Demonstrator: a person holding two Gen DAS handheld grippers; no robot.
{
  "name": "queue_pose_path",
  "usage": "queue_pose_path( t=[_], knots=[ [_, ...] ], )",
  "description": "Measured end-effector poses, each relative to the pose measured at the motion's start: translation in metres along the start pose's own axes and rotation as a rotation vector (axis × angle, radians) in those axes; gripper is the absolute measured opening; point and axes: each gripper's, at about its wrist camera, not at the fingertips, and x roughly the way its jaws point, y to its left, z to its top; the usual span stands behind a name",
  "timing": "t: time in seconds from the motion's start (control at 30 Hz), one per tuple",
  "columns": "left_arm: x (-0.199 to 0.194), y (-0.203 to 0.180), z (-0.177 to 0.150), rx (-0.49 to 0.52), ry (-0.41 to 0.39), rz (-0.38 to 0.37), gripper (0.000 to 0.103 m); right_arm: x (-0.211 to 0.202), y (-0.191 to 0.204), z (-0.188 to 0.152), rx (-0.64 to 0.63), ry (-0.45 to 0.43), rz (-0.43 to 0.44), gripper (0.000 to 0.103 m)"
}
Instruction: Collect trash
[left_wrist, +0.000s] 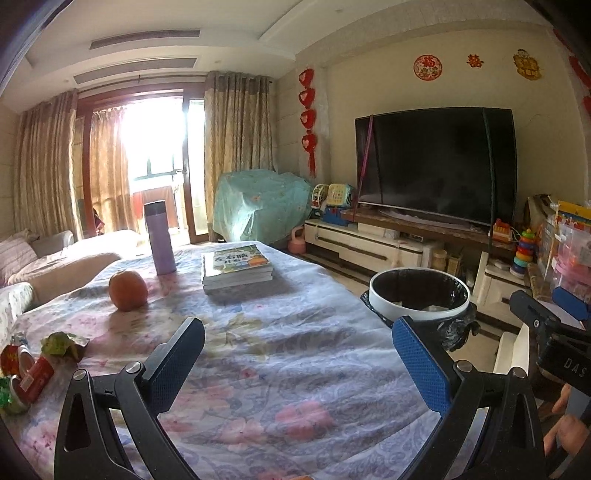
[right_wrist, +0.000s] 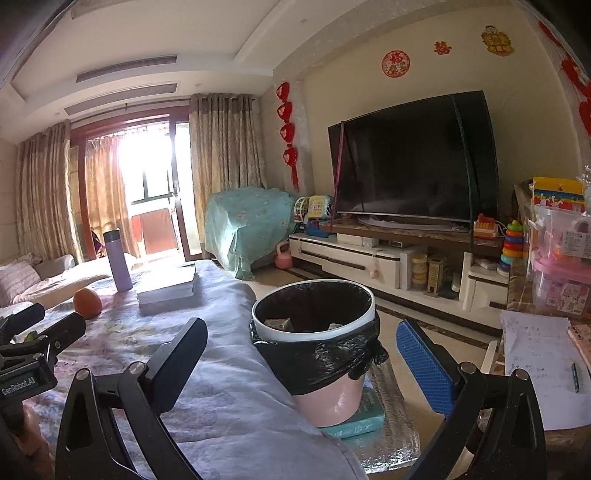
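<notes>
The left tool (left_wrist: 297, 354) was held with its jaws spread wide and nothing between them, above the floral cloth of the table (left_wrist: 295, 332). The right tool (right_wrist: 301, 356) was likewise fully parted and empty, hovering over the table's edge and facing the bin (right_wrist: 314, 332).

The bin, a pink pail with a white rim lined by a black bag, stood off the table's side on a teal book (right_wrist: 354, 421) lying on the floor. A few scraps could be seen inside it, among them a small greenish carton (right_wrist: 279, 324).

Relative to the bin, the remaining trash lay well apart at the far side of the table: a crumpled green wrapper (left_wrist: 61, 343) and, just beside it, a cluster of red and white packaging (left_wrist: 26, 373) at the table's corner. An orange (left_wrist: 127, 290) sat farther along the table, with a purple flask (left_wrist: 160, 238) standing upright behind it and a stack of books (left_wrist: 236, 267) between the flask and the bin. Beyond the bin, a dark television (left_wrist: 436, 164) stood on a low white cabinet (left_wrist: 369, 243).
</notes>
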Motion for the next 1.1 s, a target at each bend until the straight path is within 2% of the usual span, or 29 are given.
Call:
queue_pose_path(
  t=[1.1],
  knots=[
    [-0.0017,0.0027,-0.0056,0.000,-0.007,-0.003,0.102,-0.0006,0.0077,-0.0007,-0.018,0.006,0.014,0.103]
  ],
)
